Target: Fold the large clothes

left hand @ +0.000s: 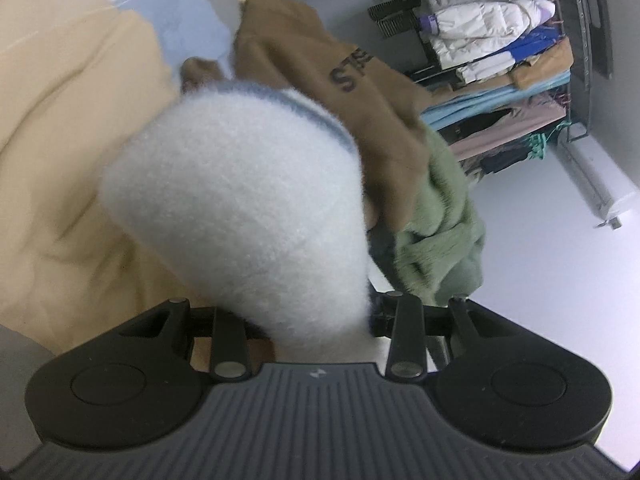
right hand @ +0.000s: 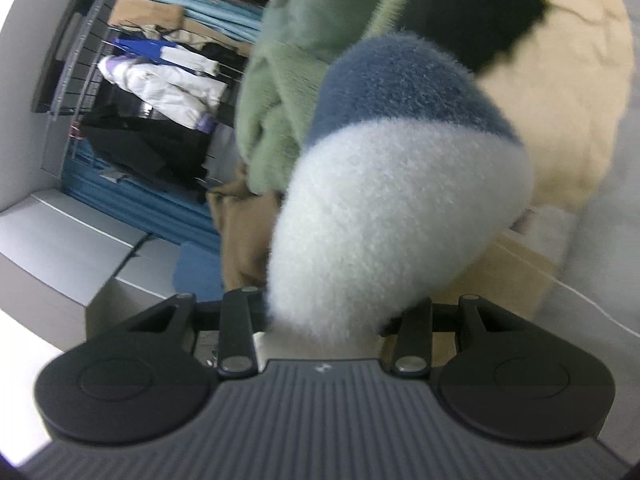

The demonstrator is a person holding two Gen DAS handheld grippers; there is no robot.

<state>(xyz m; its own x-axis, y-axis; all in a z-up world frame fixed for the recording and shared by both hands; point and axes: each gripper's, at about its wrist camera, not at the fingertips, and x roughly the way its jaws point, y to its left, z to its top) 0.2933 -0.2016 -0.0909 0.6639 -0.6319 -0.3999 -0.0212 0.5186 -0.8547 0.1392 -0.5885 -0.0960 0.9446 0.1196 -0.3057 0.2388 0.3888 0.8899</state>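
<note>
A fluffy white garment with a blue-grey band fills the middle of both wrist views. In the left wrist view the white fleece (left hand: pixel 248 200) runs down into my left gripper (left hand: pixel 316 332), which is shut on it; the fingertips are hidden by the cloth. In the right wrist view the same white and blue fleece (right hand: pixel 400 184) runs into my right gripper (right hand: pixel 332 328), which is shut on it, fingertips hidden. Both hold it raised above a cream bed cover (left hand: pixel 60 120).
A brown printed garment (left hand: pixel 328 72) and a green fuzzy garment (left hand: pixel 440 220) lie heaped behind the fleece. A black garment (right hand: pixel 480 12) lies on the cream cover. A wire rack of folded clothes (left hand: pixel 500 64) stands beyond, over grey floor (left hand: pixel 540 260). A cardboard box (right hand: pixel 504 272) is nearby.
</note>
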